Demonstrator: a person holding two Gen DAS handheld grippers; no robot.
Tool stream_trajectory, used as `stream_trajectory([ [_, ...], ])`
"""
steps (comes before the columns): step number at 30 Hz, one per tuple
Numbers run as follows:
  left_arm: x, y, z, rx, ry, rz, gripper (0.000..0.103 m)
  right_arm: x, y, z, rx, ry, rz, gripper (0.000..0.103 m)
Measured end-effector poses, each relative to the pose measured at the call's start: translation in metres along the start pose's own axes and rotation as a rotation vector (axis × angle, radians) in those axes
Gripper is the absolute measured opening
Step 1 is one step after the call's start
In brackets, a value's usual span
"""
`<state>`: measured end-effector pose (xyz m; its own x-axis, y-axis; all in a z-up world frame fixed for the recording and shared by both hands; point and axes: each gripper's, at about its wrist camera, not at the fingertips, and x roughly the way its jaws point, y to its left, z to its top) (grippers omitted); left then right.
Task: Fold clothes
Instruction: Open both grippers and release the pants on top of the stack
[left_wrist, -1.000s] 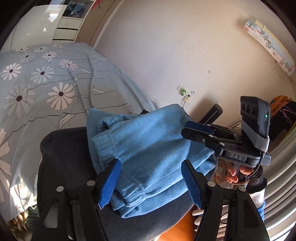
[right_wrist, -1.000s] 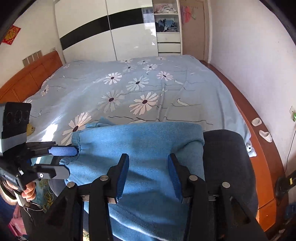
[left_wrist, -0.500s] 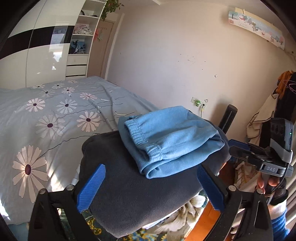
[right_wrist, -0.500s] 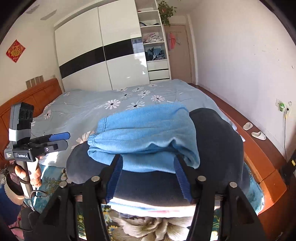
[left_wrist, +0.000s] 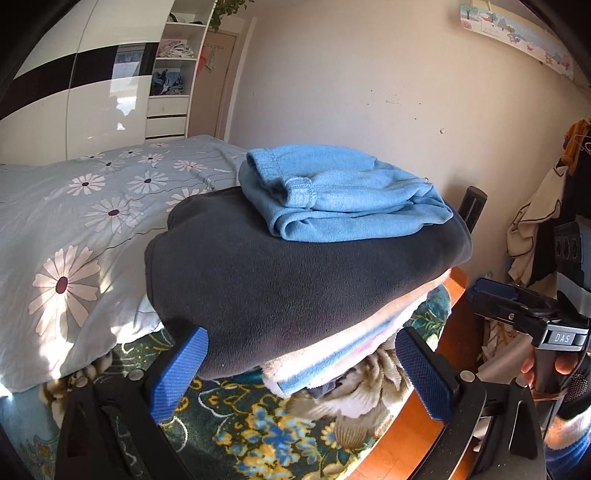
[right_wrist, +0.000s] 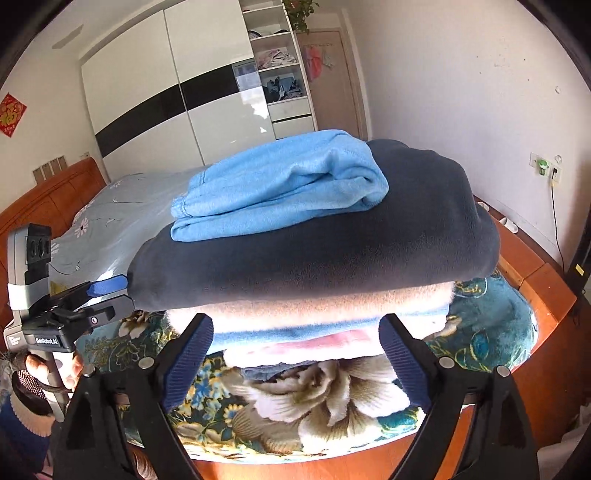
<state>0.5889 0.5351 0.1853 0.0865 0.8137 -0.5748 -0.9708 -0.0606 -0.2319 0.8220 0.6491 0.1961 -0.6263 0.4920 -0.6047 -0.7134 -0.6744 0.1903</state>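
Folded garment: a light blue fleece garment with an elastic cuff (left_wrist: 343, 195) (right_wrist: 280, 188) is lying folded on top of the pile.
Pile: a dark grey fleece garment (left_wrist: 295, 284) (right_wrist: 332, 251) is lying directly under it, with a pale pink and blue striped folded cloth (left_wrist: 354, 339) (right_wrist: 306, 325) showing beneath.
Support: the pile is sitting at the corner of a bed with a light blue daisy-print sheet (left_wrist: 74, 221) and a dark teal floral blanket (left_wrist: 258, 424) (right_wrist: 332, 402).
Left gripper (left_wrist: 301, 369): its blue-padded jaws are standing spread wide, having just been opening, and are gripping nothing; the pile's edge is showing between them, untouched.
Right gripper (right_wrist: 295, 354): its jaws are likewise standing wide apart after just opening, empty, level with the pile's lower layers.
Wardrobe: a glossy white wardrobe with a black band (right_wrist: 166, 96) is standing behind the bed.
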Motion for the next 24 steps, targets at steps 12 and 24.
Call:
stream_trajectory([
  [12, -0.021, -0.03, -0.02, 0.057, -0.033, 0.224, 0.103, -0.018, 0.023, -0.028, -0.03, 0.016, -0.125, 0.093],
  [24, -0.06, -0.037, -0.031, 0.041, -0.054, 0.29, 0.103, -0.036, 0.053, -0.037, -0.089, 0.009, -0.121, 0.093],
])
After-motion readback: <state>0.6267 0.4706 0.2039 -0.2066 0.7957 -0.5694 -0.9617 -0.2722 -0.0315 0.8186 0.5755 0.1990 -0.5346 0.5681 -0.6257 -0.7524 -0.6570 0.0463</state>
